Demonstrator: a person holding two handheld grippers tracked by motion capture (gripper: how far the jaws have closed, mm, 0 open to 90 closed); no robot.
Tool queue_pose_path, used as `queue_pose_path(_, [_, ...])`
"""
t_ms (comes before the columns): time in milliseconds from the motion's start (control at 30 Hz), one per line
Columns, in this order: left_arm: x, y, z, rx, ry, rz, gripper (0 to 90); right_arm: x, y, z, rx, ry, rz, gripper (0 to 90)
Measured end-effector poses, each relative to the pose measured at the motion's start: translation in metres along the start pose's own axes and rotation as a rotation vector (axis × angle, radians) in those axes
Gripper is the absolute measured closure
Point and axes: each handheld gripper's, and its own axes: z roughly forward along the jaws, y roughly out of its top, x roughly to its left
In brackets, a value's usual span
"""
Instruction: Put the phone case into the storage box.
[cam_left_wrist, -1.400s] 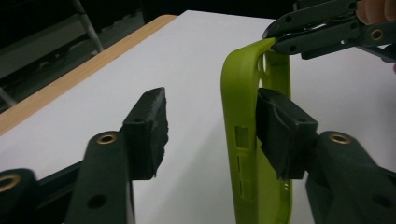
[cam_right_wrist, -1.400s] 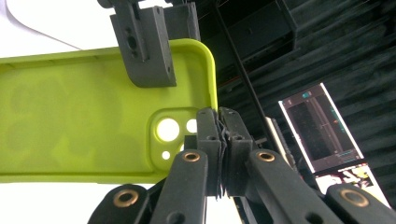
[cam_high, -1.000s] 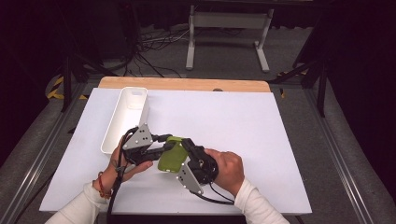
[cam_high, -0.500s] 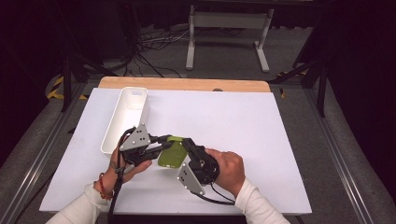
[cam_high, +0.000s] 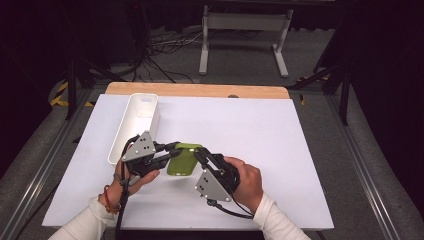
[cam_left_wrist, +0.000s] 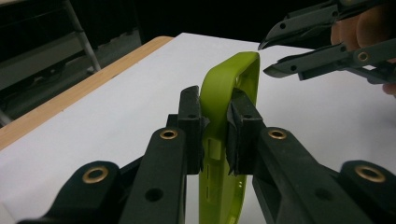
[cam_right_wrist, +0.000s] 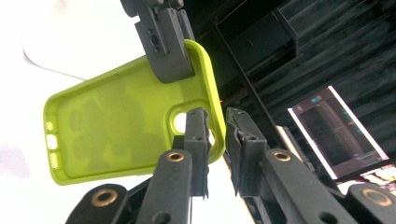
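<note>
Phone case (cam_high: 183, 160), lime green silicone, held up just above the white table (cam_high: 280, 150) near the bottom centre of the high view, between both grippers. Left gripper (cam_high: 167, 155) is fully clamped on one long edge of it; in the left gripper view you can see both pads squeezing the rim, case standing on edge w/ its long axis running straight away from the cam.

Right gripper (cam_right_wrist: 215, 133) is the interesting one. Its jaws have just been opening a bit, and in the right gripper view the rim by the camera cutout sits between them w/ a visible gap on the right-hand pad, so I'd say it's letting go, not gripping.

Key relation imo: case lies between the two tools, long axis roughly pointing at the top of the frame in the high view, left one carrying it alone now. White bin (cam_high: 135, 125) is upper left, closer to the left hand, prob where it's headed.

High view hides the jaw gap completely; the right gripper view shows that plus the case's inside face.
</note>
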Motion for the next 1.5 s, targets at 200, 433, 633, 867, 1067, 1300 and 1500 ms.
queue_pose_path(200, [0.003,-0.002,-0.005,-0.028,0.009,-0.018,78.6,-0.012,-0.006,-0.003,-0.021,0.041,0.154,72.9])
queue_pose_path(433, [0.005,-0.004,-0.008,-0.043,0.012,-0.018,78.6,-0.020,-0.018,-0.002,-0.034,0.086,0.296,65.3])
queue_pose_path(633, [0.004,-0.004,-0.009,-0.057,0.014,-0.013,78.5,-0.023,-0.027,-0.003,-0.040,0.093,0.358,58.4])
queue_pose_path(867, [0.005,-0.004,-0.012,-0.062,0.023,-0.016,78.5,-0.023,-0.034,-0.006,-0.031,0.090,0.394,50.2])
queue_pose_path(1067, [0.006,-0.004,-0.015,-0.066,0.021,-0.019,78.6,-0.022,-0.043,-0.011,-0.017,0.088,0.420,42.4])
queue_pose_path(1300, [0.008,-0.003,-0.018,-0.079,0.022,-0.017,78.6,-0.021,-0.052,-0.017,0.001,0.089,0.432,37.7])
queue_pose_path(1500, [0.010,-0.002,-0.023,-0.100,0.021,-0.029,78.6,-0.019,-0.060,-0.022,0.024,0.082,0.448,31.7])
